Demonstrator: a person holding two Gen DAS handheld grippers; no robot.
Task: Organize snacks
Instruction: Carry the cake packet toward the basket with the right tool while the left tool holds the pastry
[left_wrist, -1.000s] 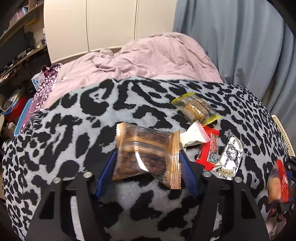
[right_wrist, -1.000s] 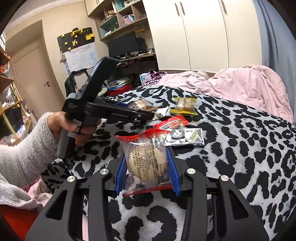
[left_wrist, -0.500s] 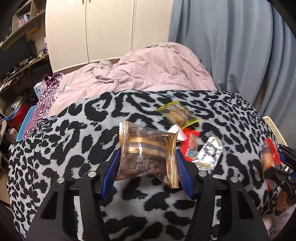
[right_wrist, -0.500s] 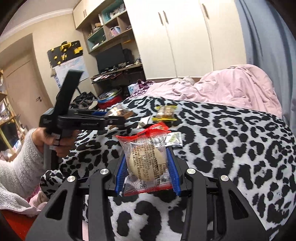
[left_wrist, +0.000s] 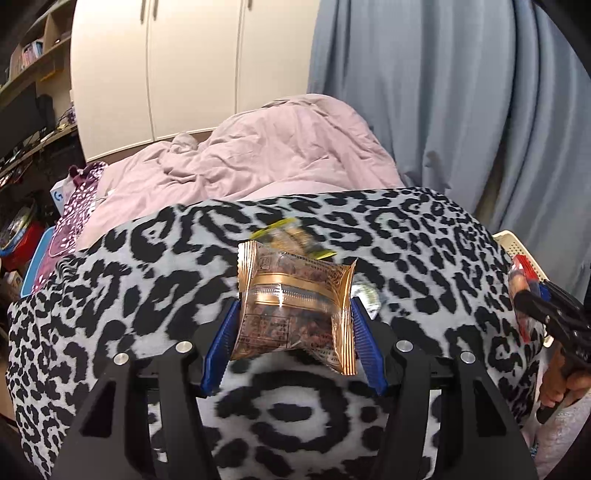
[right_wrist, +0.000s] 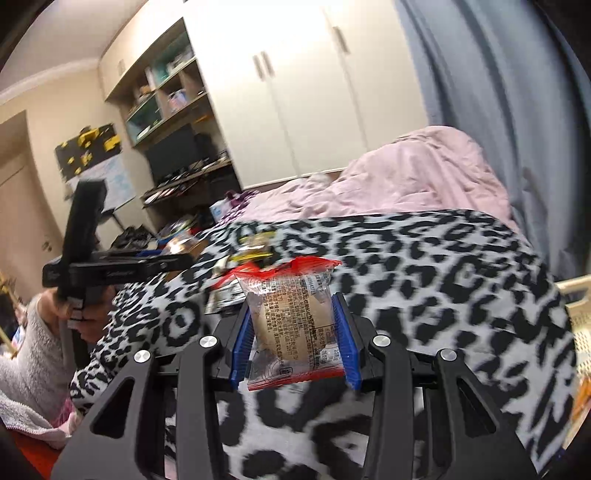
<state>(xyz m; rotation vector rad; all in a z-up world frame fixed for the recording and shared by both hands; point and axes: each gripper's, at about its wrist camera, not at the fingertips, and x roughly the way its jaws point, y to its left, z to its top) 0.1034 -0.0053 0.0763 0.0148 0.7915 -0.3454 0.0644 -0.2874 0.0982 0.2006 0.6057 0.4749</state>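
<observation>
Above the leopard-print blanket (left_wrist: 110, 295), my left jaws clamp a gold-edged clear brownie packet (left_wrist: 295, 310) and my right jaws a red-edged clear bun packet (right_wrist: 293, 325), lifted clear, probably for the cream slatted basket (right_wrist: 580, 317) at three o'clock.

Left gripper (left_wrist: 293, 332) clamped on a packet, blue pads (left_wrist: 221, 347) pressing both sides, tilted down. Right gripper (right_wrist: 293, 341) likewise clamped on a packet. Left hand (right_wrist: 86, 314) wrapped round handle, fuzzy sleeve (right_wrist: 27, 362) showing.
</observation>
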